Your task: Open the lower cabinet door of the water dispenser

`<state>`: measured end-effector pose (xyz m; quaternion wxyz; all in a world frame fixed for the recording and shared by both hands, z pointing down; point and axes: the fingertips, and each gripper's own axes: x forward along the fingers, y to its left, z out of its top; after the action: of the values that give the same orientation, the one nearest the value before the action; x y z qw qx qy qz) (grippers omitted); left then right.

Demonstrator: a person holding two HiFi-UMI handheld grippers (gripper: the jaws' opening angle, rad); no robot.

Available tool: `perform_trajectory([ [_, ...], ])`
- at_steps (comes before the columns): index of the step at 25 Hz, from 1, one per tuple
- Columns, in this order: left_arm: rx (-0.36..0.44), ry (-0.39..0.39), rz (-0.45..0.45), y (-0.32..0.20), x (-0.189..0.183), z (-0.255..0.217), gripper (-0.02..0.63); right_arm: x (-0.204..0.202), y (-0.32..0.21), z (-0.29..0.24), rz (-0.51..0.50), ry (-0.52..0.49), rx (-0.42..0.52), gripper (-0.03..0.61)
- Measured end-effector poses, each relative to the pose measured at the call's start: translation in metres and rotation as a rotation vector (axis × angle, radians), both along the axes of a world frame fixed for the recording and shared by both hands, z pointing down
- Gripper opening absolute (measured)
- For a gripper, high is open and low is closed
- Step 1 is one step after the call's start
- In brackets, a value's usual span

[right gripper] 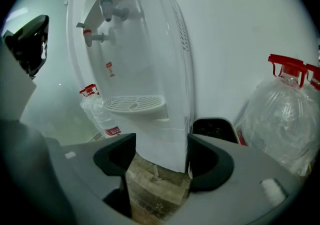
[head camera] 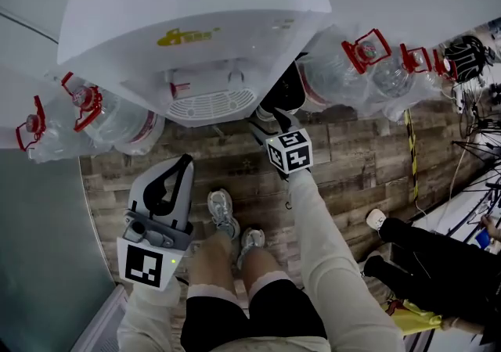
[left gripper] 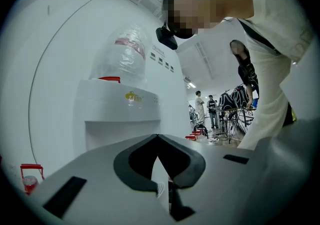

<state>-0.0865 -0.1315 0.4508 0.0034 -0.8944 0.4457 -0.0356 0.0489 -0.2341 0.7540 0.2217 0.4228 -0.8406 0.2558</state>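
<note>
One tall white plastic water dispenser (head camera: 196,6) stands on the grey wood-plank floor (head camera: 352,147) with its back to the wall, so its front faces me. Its plain white lower cabinet door (right gripper: 162,144), under the drip tray, looks shut from here, and its right edge is the one I mean to take. Clear plastic water bottles with red caps (head camera: 117,120) stand on the floor at both sides of the dispenser, which leaves the front free. My right gripper (right gripper: 159,155) is low and tilted down at the door's bottom right corner, its jaws spread wide and holding nothing. The corner shows between them but further off, untouched; I judge they are set to catch that edge. My left gripper (left gripper: 158,139) hangs level and back from the dispenser, jaws closed together on nothing, out of the door's swing.
</note>
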Motion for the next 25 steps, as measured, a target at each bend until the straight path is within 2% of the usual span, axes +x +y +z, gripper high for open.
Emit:
perform_trajectory([
  [8,0.003,-0.001,-0.007,-0.010,-0.008,0.024,0.005,-0.005,-0.018,0.036,-0.041,0.026,-0.020,0.331],
  [18,0.008,-0.008,-0.032,-0.020,-0.024,0.038,0.004,-0.021,-0.044,0.050,-0.078,0.008,-0.029,0.348],
  [25,0.008,0.000,-0.028,-0.021,-0.022,0.041,0.003,-0.025,-0.046,0.048,-0.001,-0.055,-0.053,0.354],
])
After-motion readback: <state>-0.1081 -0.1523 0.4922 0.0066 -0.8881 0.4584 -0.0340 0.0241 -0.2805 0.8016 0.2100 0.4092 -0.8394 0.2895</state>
